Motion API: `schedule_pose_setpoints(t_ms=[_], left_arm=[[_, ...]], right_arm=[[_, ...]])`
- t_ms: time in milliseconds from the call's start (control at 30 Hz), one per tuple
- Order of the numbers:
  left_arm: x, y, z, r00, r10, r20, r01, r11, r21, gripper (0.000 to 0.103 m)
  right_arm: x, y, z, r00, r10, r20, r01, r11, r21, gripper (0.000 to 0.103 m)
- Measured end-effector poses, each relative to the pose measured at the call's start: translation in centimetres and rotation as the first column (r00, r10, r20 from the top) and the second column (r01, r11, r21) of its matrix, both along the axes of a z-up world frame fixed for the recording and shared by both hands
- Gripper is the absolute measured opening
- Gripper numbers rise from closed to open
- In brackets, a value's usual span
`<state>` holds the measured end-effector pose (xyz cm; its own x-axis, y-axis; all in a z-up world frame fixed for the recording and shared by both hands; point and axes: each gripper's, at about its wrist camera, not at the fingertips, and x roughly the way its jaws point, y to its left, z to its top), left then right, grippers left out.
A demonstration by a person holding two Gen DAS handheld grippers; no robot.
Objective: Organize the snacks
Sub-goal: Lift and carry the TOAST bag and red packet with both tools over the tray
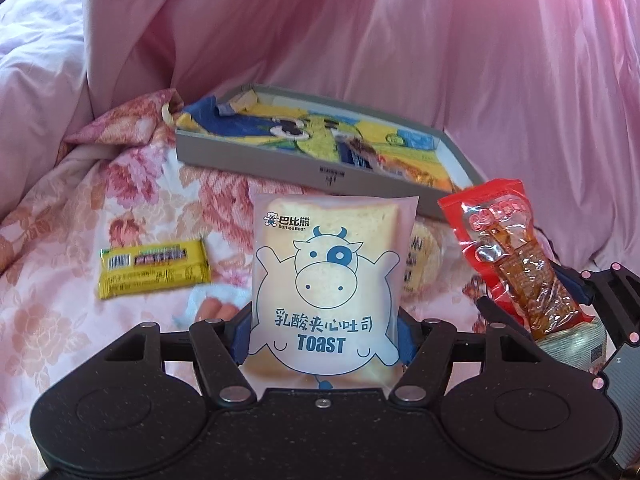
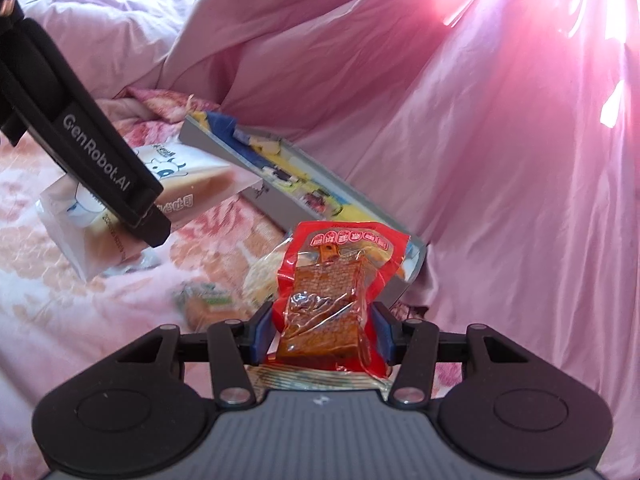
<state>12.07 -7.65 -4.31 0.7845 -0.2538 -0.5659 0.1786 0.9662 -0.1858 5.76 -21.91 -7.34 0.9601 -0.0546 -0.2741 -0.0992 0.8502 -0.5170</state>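
My left gripper (image 1: pixel 324 332) is shut on a white toast packet (image 1: pixel 326 276) with a blue cow print, held upright above the bed; the packet also shows in the right wrist view (image 2: pixel 192 196). My right gripper (image 2: pixel 322 334) is shut on a red packet of brown dried snack (image 2: pixel 332 292), also seen in the left wrist view (image 1: pixel 508 256). A grey shallow box (image 1: pixel 256 152) holding several snack packets lies ahead on the bed, and in the right wrist view (image 2: pixel 224 148). A yellow bar (image 1: pixel 154 268) lies on the floral quilt to the left.
A pale round packet (image 1: pixel 422 268) lies behind the toast. Other packets (image 2: pixel 208 304) lie on the floral quilt (image 1: pixel 60 280) under my right gripper. Pink bedding (image 1: pixel 440 60) rises behind the box.
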Motion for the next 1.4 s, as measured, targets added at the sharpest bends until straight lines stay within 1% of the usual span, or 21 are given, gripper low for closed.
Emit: schedule_pose_setpoints(t_ms=[300, 400, 533, 667, 867, 1033, 1200, 1400], left_arm=[[3.6, -0.4, 2.3, 0.996, 0.068, 0.056, -0.064, 0.996, -0.065, 0.067], [5.8, -0.7, 3.8, 0.993, 0.090, 0.078, -0.083, 0.993, -0.079, 0.067], [8.9, -1.0, 5.6, 0.987, 0.118, 0.109, -0.109, 0.990, -0.091, 0.067], [12.2, -0.9, 6.7, 0.984, 0.148, 0.097, -0.135, 0.982, -0.132, 0.067], [16.8, -1.9, 7.5, 0.981, 0.171, 0.095, -0.158, 0.979, -0.127, 0.067], [19.9, -3.2, 6.4, 0.982, 0.180, 0.053, -0.175, 0.980, -0.092, 0.067], [21.9, -4.4, 4.9, 0.983, 0.182, 0.016, -0.181, 0.982, -0.055, 0.067], [22.8, -5.3, 3.6, 0.984, 0.176, -0.006, -0.176, 0.984, -0.019, 0.067]], right_arm=[[2.9, -1.3, 1.9, 0.993, -0.031, 0.115, 0.026, 0.998, 0.052, 0.055], [4.5, -1.6, 2.6, 0.985, -0.038, 0.167, 0.026, 0.997, 0.068, 0.055], [7.0, -2.1, 3.8, 0.973, -0.046, 0.226, 0.021, 0.993, 0.113, 0.055], [9.1, -2.6, 4.1, 0.967, -0.046, 0.252, 0.008, 0.989, 0.147, 0.055], [12.1, -3.8, 3.9, 0.968, -0.048, 0.246, -0.004, 0.979, 0.204, 0.055], [14.4, -4.9, 4.0, 0.980, -0.056, 0.193, -0.001, 0.960, 0.281, 0.055], [16.1, -5.6, 3.5, 0.990, -0.048, 0.133, 0.003, 0.947, 0.321, 0.056], [17.7, -6.6, 3.4, 0.995, -0.048, 0.087, 0.011, 0.923, 0.385, 0.056]])
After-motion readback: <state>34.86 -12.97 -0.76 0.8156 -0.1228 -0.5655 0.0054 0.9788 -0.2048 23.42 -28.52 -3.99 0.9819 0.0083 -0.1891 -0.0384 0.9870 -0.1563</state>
